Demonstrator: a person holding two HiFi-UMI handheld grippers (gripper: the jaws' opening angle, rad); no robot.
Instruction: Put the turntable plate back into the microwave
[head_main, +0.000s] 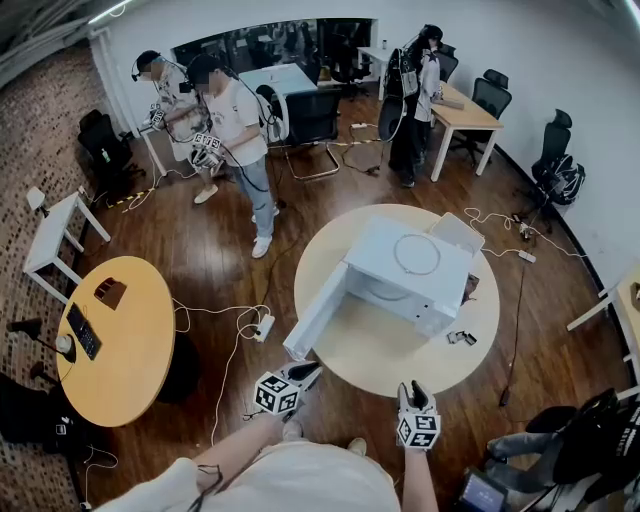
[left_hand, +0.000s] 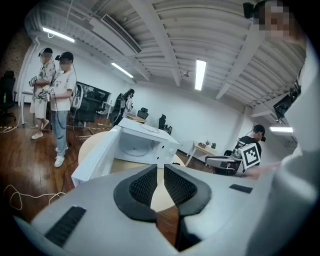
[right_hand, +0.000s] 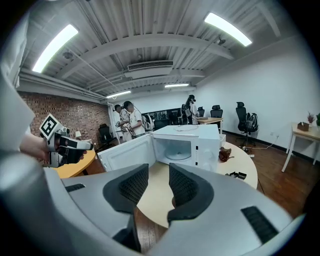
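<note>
A white microwave (head_main: 410, 270) stands on a round cream table (head_main: 385, 350), its door (head_main: 315, 312) swung open to the left. A thin round rim, clear in the middle, lies on the microwave's top (head_main: 395, 255) (right_hand: 186, 128). A pale round disc shows on the cavity floor (right_hand: 176, 155) (left_hand: 134, 149). I cannot tell which of the two is the turntable plate. My left gripper (head_main: 305, 372) (left_hand: 160, 172) hangs before the table's near edge, its jaws a narrow gap apart and empty. My right gripper (head_main: 413, 388) (right_hand: 159, 175) is beside it, open and empty.
A brown lump (head_main: 470, 288) and small black parts (head_main: 461, 338) lie on the table right of the microwave. A white box (head_main: 458, 232) sits behind it. A power strip and cables (head_main: 265, 327) trail on the floor. A yellow round table (head_main: 120, 340) stands at left. People stand at the back.
</note>
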